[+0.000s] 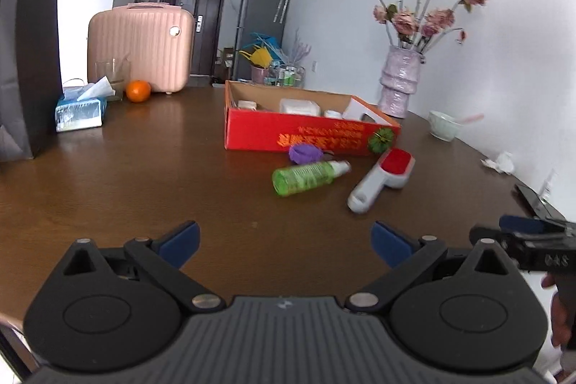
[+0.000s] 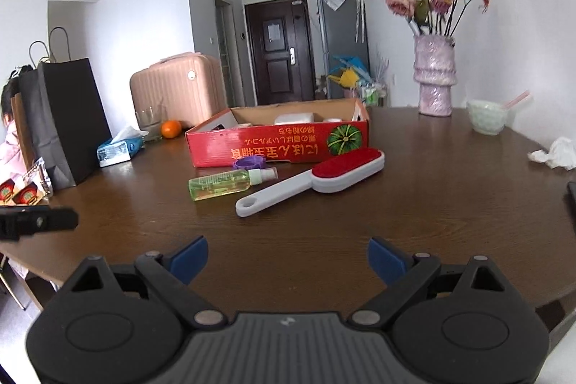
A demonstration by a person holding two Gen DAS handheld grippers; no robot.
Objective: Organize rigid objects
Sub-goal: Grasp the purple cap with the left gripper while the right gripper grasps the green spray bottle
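Three loose items lie ahead of both spread, empty hand-held grippers, left point(image 1: 284, 242) and right point(image 2: 287, 258): green spray bottle point(image 2: 230, 184), lint brush point(image 2: 313, 180), purple ring point(image 2: 248, 163), just before the red box point(image 2: 280, 141); advise pinching the brush handle squarely; only the right view shows snack packets point(image 2: 21, 193) at far left.
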